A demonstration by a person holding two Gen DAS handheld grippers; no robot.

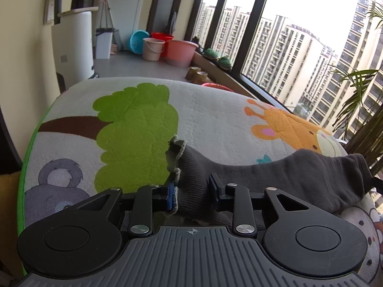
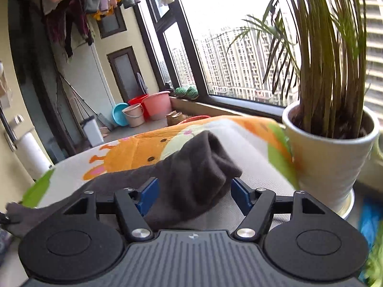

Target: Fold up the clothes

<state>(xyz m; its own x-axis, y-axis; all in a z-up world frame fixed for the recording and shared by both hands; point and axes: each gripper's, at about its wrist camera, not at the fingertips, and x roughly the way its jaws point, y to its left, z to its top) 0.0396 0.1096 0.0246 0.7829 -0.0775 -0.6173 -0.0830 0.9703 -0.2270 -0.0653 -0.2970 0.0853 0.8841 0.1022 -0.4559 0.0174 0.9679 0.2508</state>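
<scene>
**Dark grey sock spanning both grippers on the cartoon mat**

Left wrist view: the left gripper (image 1: 191,191) has its jaws closed on the ribbed cuff end of the dark grey knitted sock (image 1: 275,179), which lies on the quilted cartoon-print mat (image 1: 215,119). Long axis runs left to right, toe rightward. Empty pink plastic basin (image 1: 180,51) stands behind.

Right wrist view: the right gripper (image 2: 194,198) is spread wide, straddling the sock's toe without clamping. White ceramic pot (image 2: 328,165) holds a palm
</scene>
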